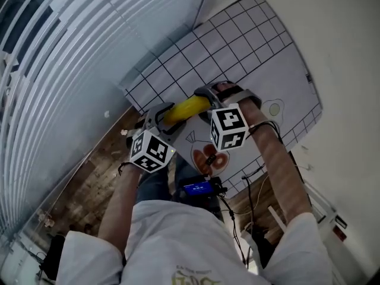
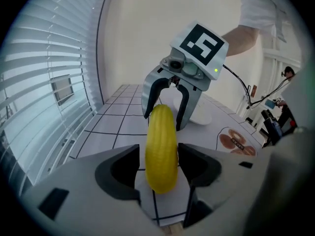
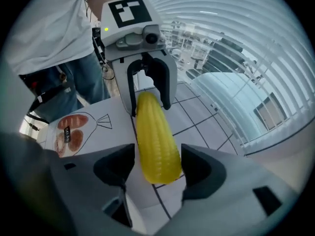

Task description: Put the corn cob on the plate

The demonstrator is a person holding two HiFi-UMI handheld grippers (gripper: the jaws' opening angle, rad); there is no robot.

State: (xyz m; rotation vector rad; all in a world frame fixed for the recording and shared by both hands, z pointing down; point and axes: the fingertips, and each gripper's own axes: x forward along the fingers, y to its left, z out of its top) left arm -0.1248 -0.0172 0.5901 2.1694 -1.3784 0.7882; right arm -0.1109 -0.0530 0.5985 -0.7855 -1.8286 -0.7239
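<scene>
A yellow corn cob lies on the white grid mat, with a gripper at each end. My left gripper stands open with the near end of the corn cob between its jaws, a thin gap showing beside it. My right gripper is open around the other end of the corn cob, close against it. In the head view the left gripper sits left of the cob and the right gripper right of it. A small white plate rests on the mat beyond the right gripper.
A printed picture of bread in a bag marks the mat's near edge. Window blinds run along the left side. Cables and a blue device hang at the person's waist. Wooden floor shows below the table.
</scene>
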